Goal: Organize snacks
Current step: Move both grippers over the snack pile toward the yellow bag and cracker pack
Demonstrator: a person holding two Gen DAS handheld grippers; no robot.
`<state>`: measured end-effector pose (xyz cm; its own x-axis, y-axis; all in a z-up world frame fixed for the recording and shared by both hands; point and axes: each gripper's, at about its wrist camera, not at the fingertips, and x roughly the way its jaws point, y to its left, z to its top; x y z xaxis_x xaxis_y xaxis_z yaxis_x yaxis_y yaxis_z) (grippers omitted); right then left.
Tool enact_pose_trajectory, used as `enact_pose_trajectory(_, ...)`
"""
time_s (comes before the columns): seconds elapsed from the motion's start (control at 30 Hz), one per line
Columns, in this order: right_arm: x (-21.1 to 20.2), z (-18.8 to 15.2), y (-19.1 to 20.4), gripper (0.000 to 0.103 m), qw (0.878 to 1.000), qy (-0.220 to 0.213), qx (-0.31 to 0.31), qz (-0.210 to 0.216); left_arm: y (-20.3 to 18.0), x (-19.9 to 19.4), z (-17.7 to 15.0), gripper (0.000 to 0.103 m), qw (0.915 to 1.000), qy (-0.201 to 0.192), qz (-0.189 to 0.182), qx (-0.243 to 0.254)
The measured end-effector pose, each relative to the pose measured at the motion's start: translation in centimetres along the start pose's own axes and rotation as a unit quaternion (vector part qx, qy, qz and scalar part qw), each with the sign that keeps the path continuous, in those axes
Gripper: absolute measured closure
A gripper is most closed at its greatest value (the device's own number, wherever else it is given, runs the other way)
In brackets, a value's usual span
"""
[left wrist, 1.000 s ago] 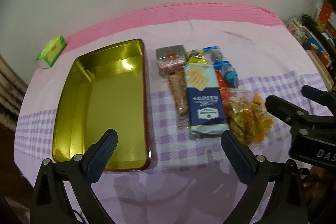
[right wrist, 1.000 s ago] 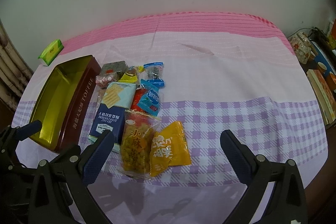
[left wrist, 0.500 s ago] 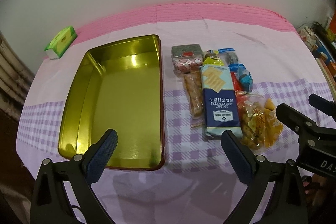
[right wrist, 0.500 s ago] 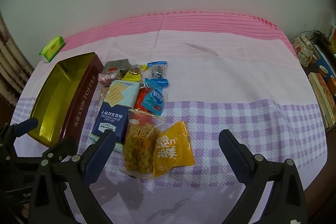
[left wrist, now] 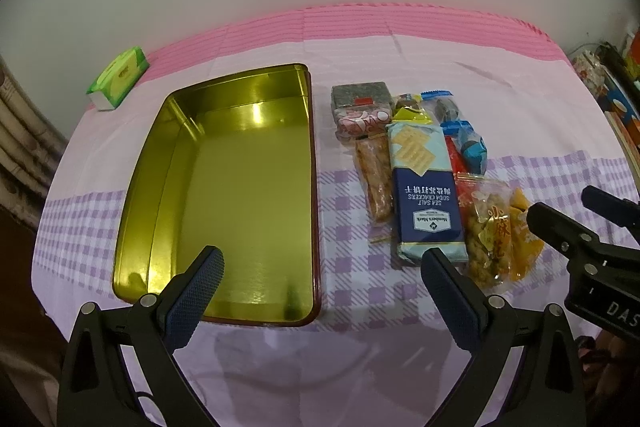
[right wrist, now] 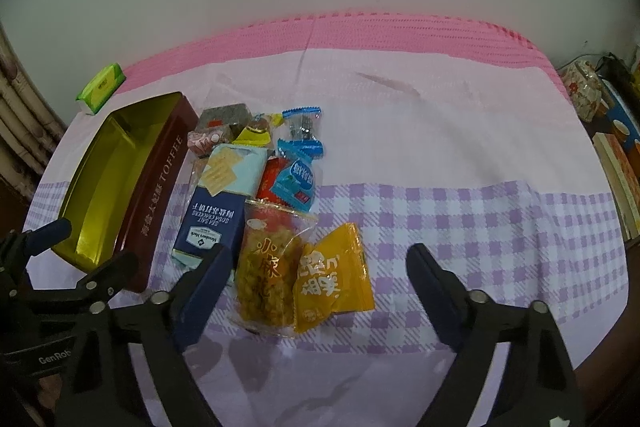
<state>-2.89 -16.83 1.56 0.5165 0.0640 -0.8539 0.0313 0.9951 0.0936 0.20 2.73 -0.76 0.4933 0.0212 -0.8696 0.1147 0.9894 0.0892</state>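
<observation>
A: Landmark: open rectangular tin (left wrist: 240,187), gold inside, dark red outside, lettered TOFFEE on its long wall, sitting on the pink and purple-checked tablecloth (right wrist: 460,187). Nothing inside it.

B: Snack positions relative to the tin?

A: All in one cluster beside the tin's long right wall, apart from it. Nearest the tin: clear-wrapped brown snack bar (left wrist: 374,183). Next out: blue and pale-blue soda cracker packet (left wrist: 426,199), touching the bar. At the cluster's far end, level with the tin's far corner: dark grey wrapped block (left wrist: 360,95) and pink patterned packet (left wrist: 362,117). Further from the tin: small yellow sweet (left wrist: 410,113), blue wrapped candies (right wrist: 298,167), red packet (right wrist: 270,183). At the near end: clear bag of golden fried bits (right wrist: 266,267), with an orange-yellow pouch (right wrist: 332,281) touching its outer side.

B: Grippers?

A: Left gripper (left wrist: 322,281): fingers spread wide, nothing between, one pad over the tin's near edge. Right gripper (right wrist: 320,271): jaws have just been closing but are still apart; the fried-bits bag and orange pouch lie between the pads, no contact visible.

B: Other items?

A: Green tissue pack (left wrist: 118,77), beyond the tin's far left corner.
</observation>
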Motion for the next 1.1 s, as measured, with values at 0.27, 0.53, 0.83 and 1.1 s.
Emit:
enact_pose_trajectory(0.27, 0.4, -0.11, 0.08, 0.019, 1.0, 0.003, 0.001, 0.002, -0.19, 0.09, -0.02, 0.004, 1.0, 0.002, 0.004, 0.002)
enact_pose_trajectory(0.53, 0.46, -0.23, 0.1, 0.019, 1.0, 0.004, 0.003, 0.001, -0.31, 0.23, -0.14, 0.004, 1.0, 0.003, 0.006, 0.002)
enact_pose_trajectory(0.83, 0.5, -0.35, -0.03, 0.019, 1.0, 0.008, 0.006, 0.001, -0.25, 0.23, -0.23, 0.004, 1.0, 0.002, 0.005, 0.004)
enact_pose_trajectory(1.1, 0.58, -0.48, -0.15, 0.019, 1.0, 0.011, 0.008, 0.002, -0.32, 0.29, -0.42, 0.004, 1.0, 0.004, 0.007, 0.003)
